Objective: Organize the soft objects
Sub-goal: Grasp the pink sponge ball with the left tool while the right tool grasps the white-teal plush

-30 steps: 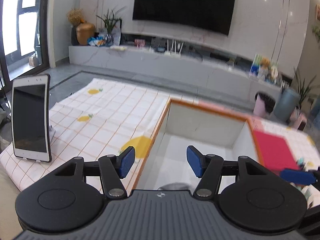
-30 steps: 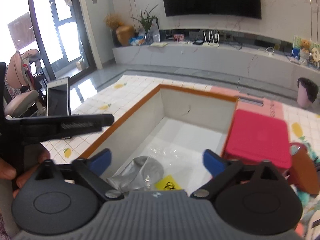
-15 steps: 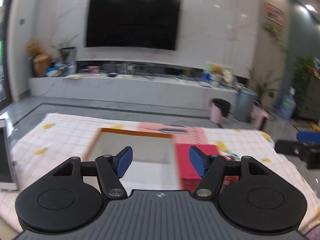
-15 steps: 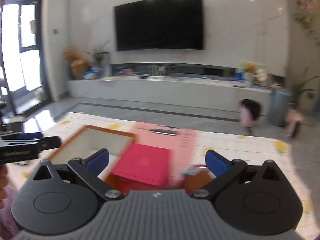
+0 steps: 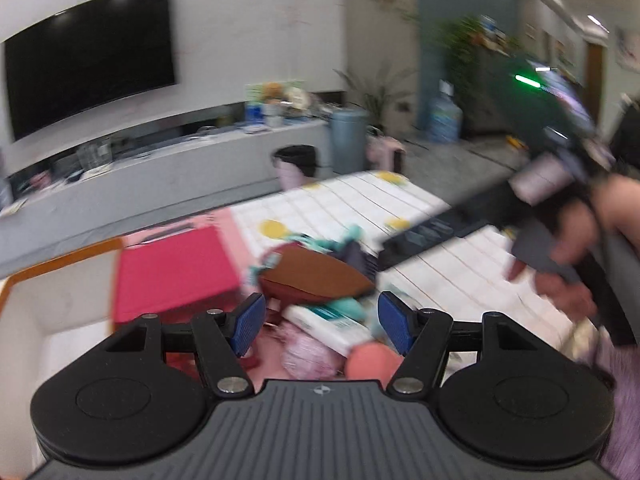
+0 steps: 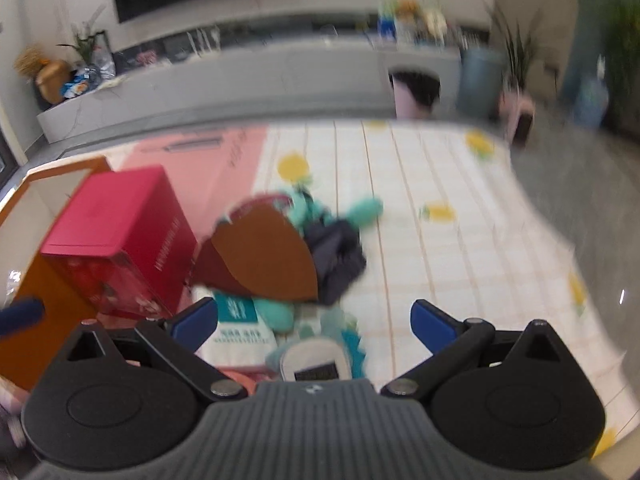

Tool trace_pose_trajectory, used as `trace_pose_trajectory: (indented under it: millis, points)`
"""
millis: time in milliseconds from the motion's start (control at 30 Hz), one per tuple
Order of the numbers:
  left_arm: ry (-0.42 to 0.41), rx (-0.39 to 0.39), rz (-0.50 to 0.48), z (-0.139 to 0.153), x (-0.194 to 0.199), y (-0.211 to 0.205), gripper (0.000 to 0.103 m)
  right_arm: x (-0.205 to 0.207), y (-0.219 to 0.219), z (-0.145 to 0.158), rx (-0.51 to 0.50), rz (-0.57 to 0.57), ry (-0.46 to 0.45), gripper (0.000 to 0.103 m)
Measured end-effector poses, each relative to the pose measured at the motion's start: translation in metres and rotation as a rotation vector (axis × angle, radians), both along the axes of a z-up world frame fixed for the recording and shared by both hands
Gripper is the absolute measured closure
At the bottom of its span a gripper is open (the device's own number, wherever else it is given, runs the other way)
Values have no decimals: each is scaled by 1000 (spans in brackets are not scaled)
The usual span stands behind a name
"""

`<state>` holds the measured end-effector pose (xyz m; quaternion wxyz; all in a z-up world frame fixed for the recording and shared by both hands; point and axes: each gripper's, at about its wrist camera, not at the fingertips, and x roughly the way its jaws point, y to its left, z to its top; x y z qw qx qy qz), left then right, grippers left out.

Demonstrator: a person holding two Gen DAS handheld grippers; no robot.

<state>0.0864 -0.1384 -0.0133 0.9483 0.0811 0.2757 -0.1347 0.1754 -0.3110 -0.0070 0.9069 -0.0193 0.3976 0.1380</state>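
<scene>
Presently we hold both claws above a heap of soft things on the table's checked cloth. Left claw: blue pads spread apart, released, nothing between them. Right claw: spread wide, also released and empty. The heap sits just right of a red box, which stands against an orange-rimmed white bin. On top lies a brown heart-shaped cushion; a dark navy cloth touches its right edge, and a teal plush toy pokes out behind both. Under the cushion's near edge we note a white packet with teal print. In the left wrist view a pink fuzzy item lies nearest the left claw. Both views are motion-blurred, so finer detail is unreadable.
</scene>
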Motion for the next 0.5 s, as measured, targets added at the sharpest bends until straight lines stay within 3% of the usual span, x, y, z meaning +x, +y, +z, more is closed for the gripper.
trace_pose_trajectory:
  millis: [133,267,500]
  points:
    - [24,43,-117,-24,0,-17,27,24,-5,-35,49,-44,144,3]
    - [43,38,-205,-46,-2,-29,27,40,1,-60,18,-51,234,3]
    - [149,40,-145,-78,19,-35,28,52,8,-88,-55,-76,303,12]
